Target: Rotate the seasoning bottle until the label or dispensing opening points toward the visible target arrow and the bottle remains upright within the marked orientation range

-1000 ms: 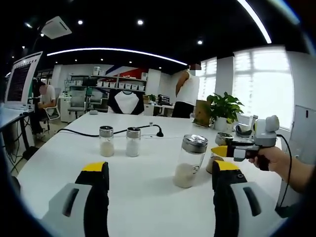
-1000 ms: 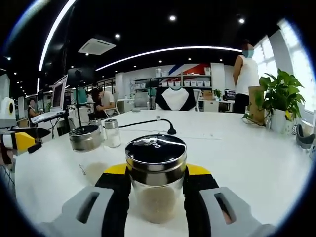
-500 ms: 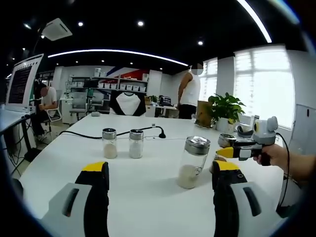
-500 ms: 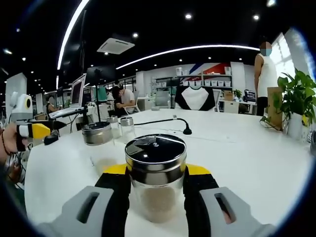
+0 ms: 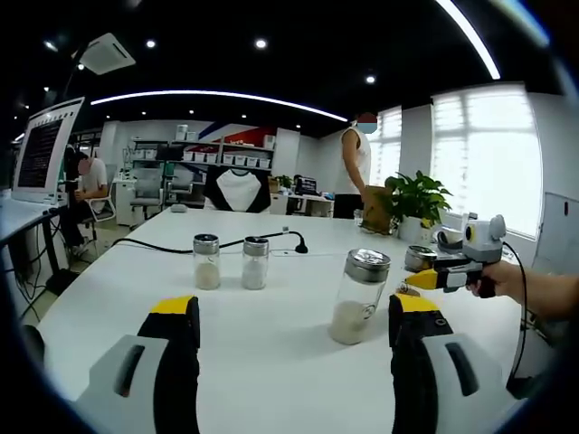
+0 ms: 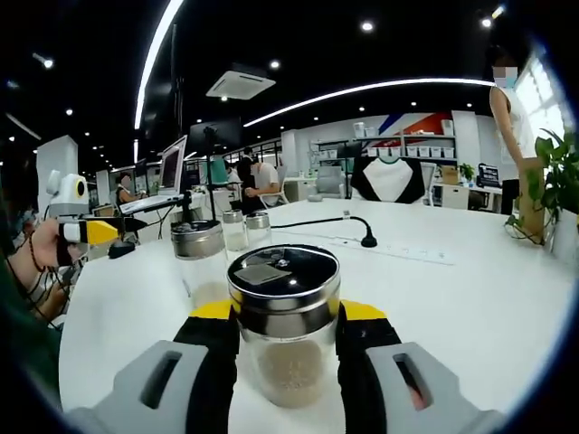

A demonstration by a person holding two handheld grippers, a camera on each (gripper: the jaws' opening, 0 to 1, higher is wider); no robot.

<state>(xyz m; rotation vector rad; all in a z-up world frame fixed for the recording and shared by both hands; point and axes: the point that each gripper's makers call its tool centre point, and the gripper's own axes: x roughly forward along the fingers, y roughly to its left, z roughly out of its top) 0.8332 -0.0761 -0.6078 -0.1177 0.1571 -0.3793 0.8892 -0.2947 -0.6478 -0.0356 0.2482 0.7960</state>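
In the right gripper view the right gripper point(image 6: 285, 348) is clamped on the seasoning bottle point(image 6: 284, 324), its black, yellow-tipped jaws pressing the glass body from both sides. The bottle stands upright between them, with pale granules in its lower part and a shiny metal cap facing the camera; a small flap shows on the cap, though which way the opening faces is hard to judge from here. Just beyond the gripper, to its left, a taller glass jar point(image 6: 201, 262) with a metal lid stands on the white tabletop point(image 6: 470, 298), and farther ahead two small shakers point(image 6: 246, 230) sit side by side near a black cable point(image 6: 336, 220). At the far left of that view, a hand holds the left gripper point(image 6: 101, 231) above the tabletop. In the left gripper view the left gripper point(image 5: 294, 312) has its jaws wide apart, with nothing between them. Ahead and to its right stands the taller jar point(image 5: 355, 296), with white powder in its base; the two shakers point(image 5: 231, 262) stand farther ahead to the left. Well to the right, the right gripper point(image 5: 427, 278) is held by a hand point(image 5: 507, 278), close beside the taller jar.
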